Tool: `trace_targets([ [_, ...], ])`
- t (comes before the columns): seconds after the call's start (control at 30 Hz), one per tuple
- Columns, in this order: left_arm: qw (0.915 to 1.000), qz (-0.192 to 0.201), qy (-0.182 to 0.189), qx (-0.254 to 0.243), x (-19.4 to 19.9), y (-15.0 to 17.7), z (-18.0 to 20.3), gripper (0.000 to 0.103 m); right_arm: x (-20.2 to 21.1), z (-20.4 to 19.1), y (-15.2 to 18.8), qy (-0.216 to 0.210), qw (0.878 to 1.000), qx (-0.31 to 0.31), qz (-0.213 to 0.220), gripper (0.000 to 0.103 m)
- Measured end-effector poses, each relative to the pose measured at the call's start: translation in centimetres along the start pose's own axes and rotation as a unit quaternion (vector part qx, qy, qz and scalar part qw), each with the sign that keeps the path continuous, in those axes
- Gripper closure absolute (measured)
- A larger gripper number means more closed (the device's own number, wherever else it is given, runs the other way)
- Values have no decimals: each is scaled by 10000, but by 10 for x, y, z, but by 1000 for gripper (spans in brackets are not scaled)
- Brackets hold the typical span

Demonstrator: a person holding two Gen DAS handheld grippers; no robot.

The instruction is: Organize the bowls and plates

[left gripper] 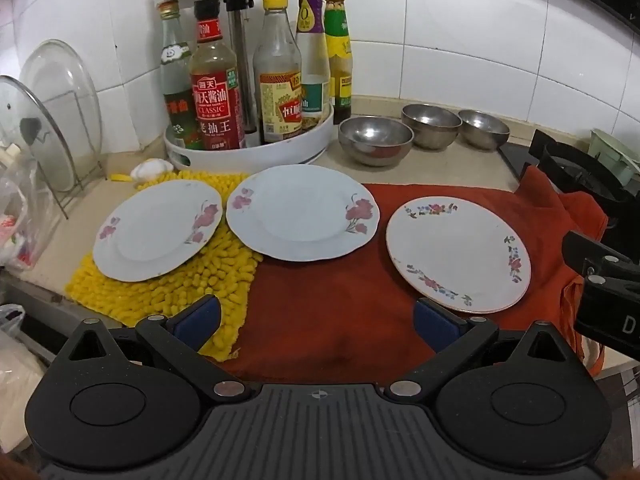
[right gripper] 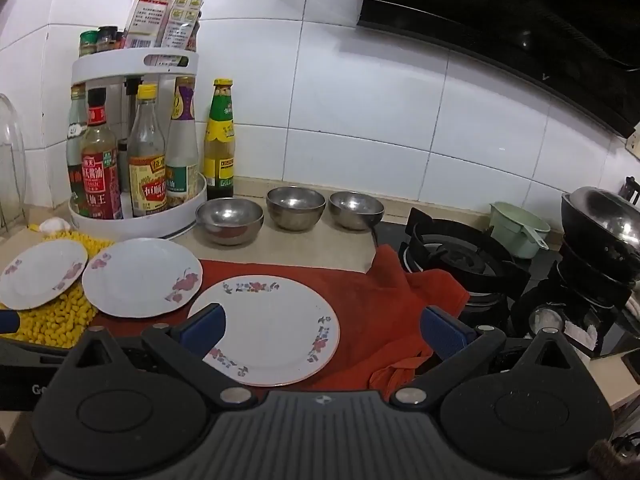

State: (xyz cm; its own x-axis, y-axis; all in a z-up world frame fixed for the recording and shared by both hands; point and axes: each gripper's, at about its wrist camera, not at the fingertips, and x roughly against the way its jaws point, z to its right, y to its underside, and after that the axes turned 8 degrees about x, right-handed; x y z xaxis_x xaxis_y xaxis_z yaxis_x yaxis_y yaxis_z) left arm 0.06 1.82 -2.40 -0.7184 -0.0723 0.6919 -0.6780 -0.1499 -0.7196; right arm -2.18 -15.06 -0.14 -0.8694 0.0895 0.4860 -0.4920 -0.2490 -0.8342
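Three white flowered plates lie in a row on the counter: the left plate point(left gripper: 156, 230) on a yellow mat, the middle plate point(left gripper: 302, 212) partly on the red cloth, the right plate point(left gripper: 458, 254) on the red cloth. Three steel bowls point(left gripper: 375, 140) point(left gripper: 431, 125) point(left gripper: 483, 129) stand side by side behind them. My left gripper point(left gripper: 316, 322) is open and empty, held in front of the plates. My right gripper point(right gripper: 322, 328) is open and empty, over the near edge of the right plate point(right gripper: 272, 324). The bowls point(right gripper: 230, 220) point(right gripper: 296, 207) point(right gripper: 356, 210) also show in the right wrist view.
A white two-tier turntable point(left gripper: 248, 148) of sauce bottles stands at the back left. Glass lids lean in a wire rack point(left gripper: 60, 120) at far left. A gas hob point(right gripper: 460, 256) with a green cup point(right gripper: 518, 234) and a dark wok point(right gripper: 604, 224) is at right.
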Motion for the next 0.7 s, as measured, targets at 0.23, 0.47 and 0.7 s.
trace_targets([
  [0.23, 10000, -45, -56, 53, -6, -3, 0, 0, -9, -9, -6, -103, 9998, 126, -72, 3],
  [0.47, 9999, -128, -34, 102, -12, -3, -1, 0, -16, -10, -10, -66, 9996, 222, -138, 3],
  [0.7, 9998, -169, -54, 85, -15, -3, 1, 0, -19, -10, -9, -65, 9996, 201, -193, 3],
])
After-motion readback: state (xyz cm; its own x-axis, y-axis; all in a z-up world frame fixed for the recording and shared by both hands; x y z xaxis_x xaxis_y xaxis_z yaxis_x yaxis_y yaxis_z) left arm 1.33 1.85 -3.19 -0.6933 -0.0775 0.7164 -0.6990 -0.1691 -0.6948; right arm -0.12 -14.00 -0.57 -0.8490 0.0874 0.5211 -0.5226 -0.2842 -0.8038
